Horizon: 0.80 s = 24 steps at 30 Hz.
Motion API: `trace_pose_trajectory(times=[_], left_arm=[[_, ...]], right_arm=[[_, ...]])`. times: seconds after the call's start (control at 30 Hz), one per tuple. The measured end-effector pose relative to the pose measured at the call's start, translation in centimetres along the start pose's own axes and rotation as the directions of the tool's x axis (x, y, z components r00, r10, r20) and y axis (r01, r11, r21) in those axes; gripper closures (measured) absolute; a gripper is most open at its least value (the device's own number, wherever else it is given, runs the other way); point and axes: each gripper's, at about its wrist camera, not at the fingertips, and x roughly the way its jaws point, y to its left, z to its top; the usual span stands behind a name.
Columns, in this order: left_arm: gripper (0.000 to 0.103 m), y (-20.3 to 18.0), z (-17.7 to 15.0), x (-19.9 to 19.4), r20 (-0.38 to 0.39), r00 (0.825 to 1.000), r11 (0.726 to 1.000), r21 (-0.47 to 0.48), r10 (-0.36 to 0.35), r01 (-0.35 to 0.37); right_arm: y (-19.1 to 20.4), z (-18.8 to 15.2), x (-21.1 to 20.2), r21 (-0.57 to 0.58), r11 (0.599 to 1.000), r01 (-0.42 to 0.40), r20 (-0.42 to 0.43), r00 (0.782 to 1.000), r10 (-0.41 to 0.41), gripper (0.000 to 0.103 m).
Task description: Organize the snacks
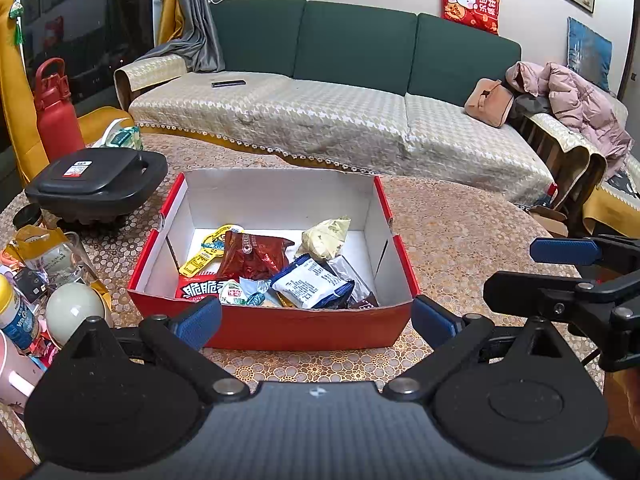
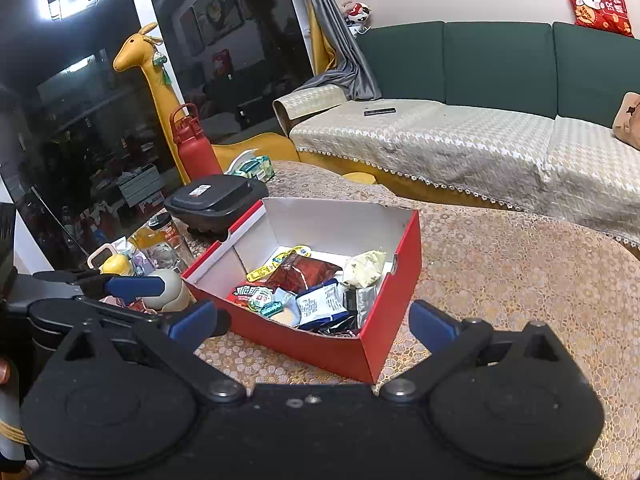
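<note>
At the bottom of the left wrist view, the left gripper (image 1: pixel 316 320) holds its blue-padded fingers (image 1: pixel 198 322) spread wide apart, with nothing between them; they stand just in front of the near wall of the red box (image 1: pixel 312 328), one finger towards each end of it. At the right edge of that frame the right gripper (image 1: pixel 566 276) comes in from the side, and its fingers also stand apart and grip nothing.

In the right wrist view the right gripper (image 2: pixel 314 320) is likewise wide open and empty, low in the frame, with the near corner of the box between its fingers, and the left gripper's blue finger shows at the left edge.

The box sits in the middle of both frames on the patterned tablecloth (image 1: pixel 460 240). The snacks lie inside it, heaped towards its near side: a dark red bag (image 1: pixel 254 256), a white and blue packet (image 1: pixel 308 282), a pale yellow wrapped piece (image 1: pixel 326 236) behind them, and a yellow tag (image 1: pixel 206 252) to the left.

Left of the box stand jars and bottles (image 1: pixel 44 256), then a black lidded container (image 1: pixel 96 184) and a red flask (image 1: pixel 54 112) farther back. Across the top of the frame runs the green sofa (image 1: pixel 352 48) with a pink coat (image 1: pixel 572 100) at its right end
</note>
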Motion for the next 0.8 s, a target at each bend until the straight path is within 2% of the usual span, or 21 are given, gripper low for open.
trace_pose_trajectory(times=[0.8], left_arm=[[0.001, -0.54, 0.07, -0.47, 0.006, 1.000, 1.000, 0.008, 0.004, -0.004]], right_arm=[[-0.39, -0.65, -0.38, 0.038, 0.999, 0.002, -0.006, 1.000, -0.002, 0.000]])
